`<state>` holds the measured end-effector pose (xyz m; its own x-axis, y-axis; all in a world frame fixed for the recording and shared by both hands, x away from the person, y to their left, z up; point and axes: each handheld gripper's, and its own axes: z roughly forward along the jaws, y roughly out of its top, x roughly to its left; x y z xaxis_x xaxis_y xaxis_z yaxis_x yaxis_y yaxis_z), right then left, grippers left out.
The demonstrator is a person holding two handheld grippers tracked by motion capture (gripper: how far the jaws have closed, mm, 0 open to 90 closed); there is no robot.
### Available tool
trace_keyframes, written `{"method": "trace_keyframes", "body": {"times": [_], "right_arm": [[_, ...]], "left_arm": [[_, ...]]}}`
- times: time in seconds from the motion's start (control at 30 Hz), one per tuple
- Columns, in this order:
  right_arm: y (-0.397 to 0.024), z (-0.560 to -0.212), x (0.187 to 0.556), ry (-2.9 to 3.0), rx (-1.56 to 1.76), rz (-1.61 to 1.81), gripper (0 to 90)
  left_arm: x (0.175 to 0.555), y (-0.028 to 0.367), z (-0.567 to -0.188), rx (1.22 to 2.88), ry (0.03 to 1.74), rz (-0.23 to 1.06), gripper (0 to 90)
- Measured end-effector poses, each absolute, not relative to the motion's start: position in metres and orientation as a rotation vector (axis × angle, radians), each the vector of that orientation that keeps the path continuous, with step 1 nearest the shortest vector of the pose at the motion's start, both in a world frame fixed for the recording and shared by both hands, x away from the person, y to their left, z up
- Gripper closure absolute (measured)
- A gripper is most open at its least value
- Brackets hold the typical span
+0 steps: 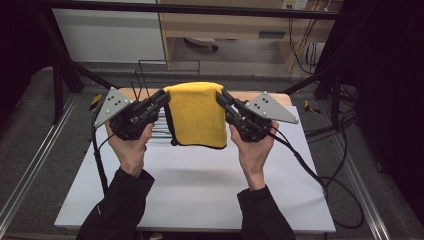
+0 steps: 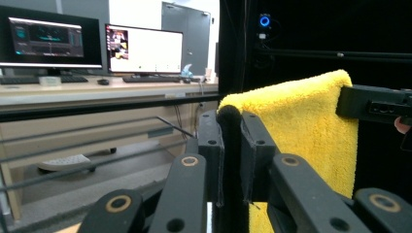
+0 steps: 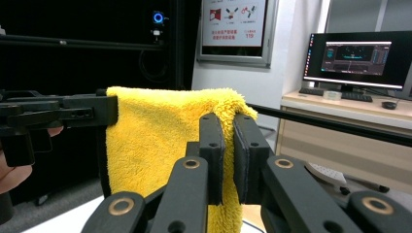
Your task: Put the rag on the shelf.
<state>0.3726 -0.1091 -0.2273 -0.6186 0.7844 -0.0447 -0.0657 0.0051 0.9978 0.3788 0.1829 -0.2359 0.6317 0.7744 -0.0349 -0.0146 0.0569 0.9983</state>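
Observation:
A folded yellow towel (image 1: 197,115) with a dark trim hangs in the air above the table, stretched between both grippers. My left gripper (image 1: 164,97) is shut on the towel's upper left corner, and my right gripper (image 1: 221,97) is shut on the upper right corner. In the left gripper view the towel (image 2: 301,121) runs from my own shut jaws (image 2: 232,127) across to the other gripper. In the right gripper view the towel (image 3: 155,141) is pinched between my jaws (image 3: 228,127), with the left gripper holding its far corner.
A white sheet (image 1: 200,185) covers the wooden table (image 1: 250,95). A wire rack (image 1: 150,75) stands at the table's back left, behind the towel. Black frame posts (image 1: 60,65) rise at both sides. A desk with monitors (image 2: 141,48) lies beyond.

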Motion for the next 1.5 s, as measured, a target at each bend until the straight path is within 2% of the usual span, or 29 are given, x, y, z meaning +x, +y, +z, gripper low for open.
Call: {"method": "trace_keyframes", "body": {"times": [0.93, 1.5], "right_arm": [[-0.062, -0.175, 0.405, 1.598, 0.672, 1.736, 84.0], [-0.046, -0.145, 0.432, 1.556, 0.659, 1.765, 84.0]], "left_arm": [[0.392, 0.224, -0.18, 1.293, 0.71, 0.765, 80.9], [0.411, 0.234, -0.144, 1.273, 0.721, 0.802, 80.9]]}}
